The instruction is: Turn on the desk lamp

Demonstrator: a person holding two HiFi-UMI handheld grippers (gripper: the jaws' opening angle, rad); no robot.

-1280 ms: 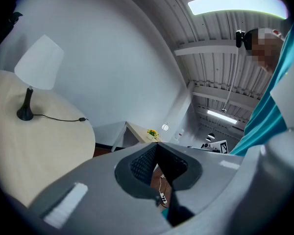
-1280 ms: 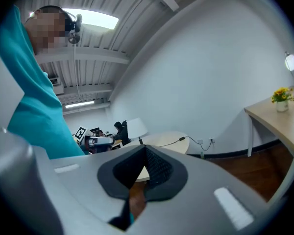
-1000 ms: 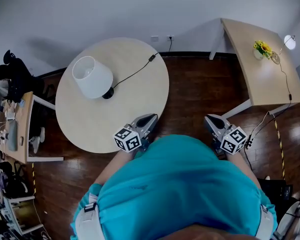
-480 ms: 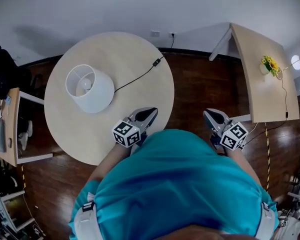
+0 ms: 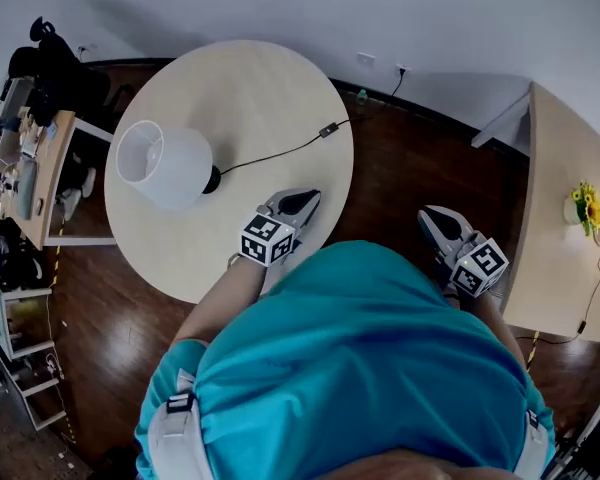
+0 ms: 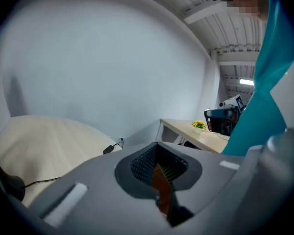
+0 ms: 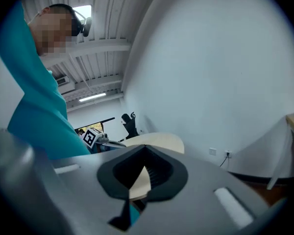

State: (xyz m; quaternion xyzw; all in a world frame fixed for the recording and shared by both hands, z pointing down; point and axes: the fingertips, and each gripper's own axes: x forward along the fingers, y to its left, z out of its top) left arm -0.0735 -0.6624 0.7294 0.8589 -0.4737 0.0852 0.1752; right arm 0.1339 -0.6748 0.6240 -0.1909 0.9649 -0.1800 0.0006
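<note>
The desk lamp, with a white shade and a black base, stands on the left part of the round pale table. Its black cord runs right to an inline switch near the table's far right edge. That switch also shows in the left gripper view. My left gripper hangs over the table's near edge, right of the lamp, shut and holding nothing. My right gripper is off the table over the floor, also shut and holding nothing.
A second desk with yellow flowers stands at the right. A cluttered desk and a black chair are at the far left. Dark wooden floor lies between the tables. Wall sockets sit behind.
The head view has swung, so the table and lamp sit higher and the second desk has slid right. Both grippers stay close to the body, still shut.
</note>
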